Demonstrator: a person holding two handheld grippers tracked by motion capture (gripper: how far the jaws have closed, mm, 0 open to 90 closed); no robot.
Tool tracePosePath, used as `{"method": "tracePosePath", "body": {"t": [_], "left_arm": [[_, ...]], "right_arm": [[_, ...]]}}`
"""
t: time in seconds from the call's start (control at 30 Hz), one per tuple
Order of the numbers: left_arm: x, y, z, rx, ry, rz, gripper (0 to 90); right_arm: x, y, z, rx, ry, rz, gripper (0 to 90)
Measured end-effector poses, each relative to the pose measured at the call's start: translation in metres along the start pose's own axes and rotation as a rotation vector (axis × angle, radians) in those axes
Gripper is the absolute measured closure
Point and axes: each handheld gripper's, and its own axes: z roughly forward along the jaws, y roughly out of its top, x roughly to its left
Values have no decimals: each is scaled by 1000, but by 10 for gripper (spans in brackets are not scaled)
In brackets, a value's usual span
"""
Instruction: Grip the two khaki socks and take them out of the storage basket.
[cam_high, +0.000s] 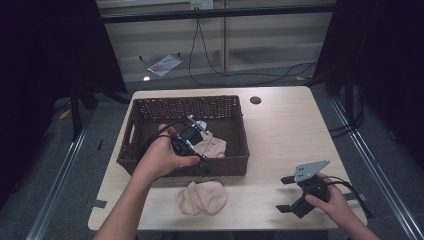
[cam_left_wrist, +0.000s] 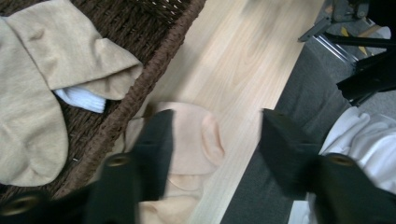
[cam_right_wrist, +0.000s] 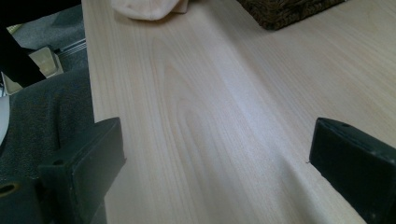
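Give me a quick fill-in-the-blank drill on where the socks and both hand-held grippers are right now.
1. The tan sock lies inside the ____.
2. The peach socks lie on the table, just outside the basket's ____ wall.
3. The left hand-held gripper hangs over the basket with its jaws ____.
4. The right hand-held gripper, jaws open, holds ____.

Missing words: basket; near; open; nothing

A beige sock lies crumpled in the wicker basket (a white one beneath it).
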Motion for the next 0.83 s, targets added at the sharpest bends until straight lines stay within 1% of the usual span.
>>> {"method": "tracePosePath", "body": {"t": [0.07,0.13,0.2,0.23,0.27,0.37,0.4,0.43,0.47,0.5,0.53,0.57,0.6,0.63,0.73,0.77,0.8,0.83], "left_arm": [[0,-2,-1,-24,16,-3,300],[1,-4,-2,-25,41,-8,224],[3,-7,-1,-44,62,-9,173],[6,-8,0,-46,67,-6,141],[7,-9,0,-51,74,-14,128],[12,-13,3,-76,99,-19,103],[14,-14,3,-72,106,-14,97],[15,-15,3,-73,107,-20,91],[16,-16,4,-78,115,-3,83],[17,-18,4,-87,119,-8,77],[17,-19,5,-88,121,-7,74],[17,-21,6,-98,120,-16,72],[17,-23,6,-105,120,-7,72],[16,-26,7,-116,118,-10,72],[16,-32,10,-128,115,-3,72],[15,-34,11,-131,115,-13,72],[16,-36,12,-126,115,0,72],[16,-37,13,-128,117,-9,72]], "right_arm": [[0,0,0,-2,-1,1,29],[0,0,1,-3,0,2,29],[0,0,1,-2,-2,-1,29],[0,0,1,-2,-2,0,29],[0,0,1,-2,-1,1,29],[0,0,1,-1,0,3,29],[0,0,1,0,-1,2,29],[0,0,1,0,0,-2,29],[0,0,0,-1,-1,-1,29],[0,0,0,-1,-1,0,29],[0,0,1,-2,-1,2,29],[0,0,1,-2,-1,1,29],[0,0,1,1,-1,3,29],[0,0,1,0,-1,3,29],[0,0,0,-1,-2,0,29],[0,0,0,-1,-2,2,29],[0,0,1,-2,-1,0,29],[0,0,1,0,-1,-4,29]]}}
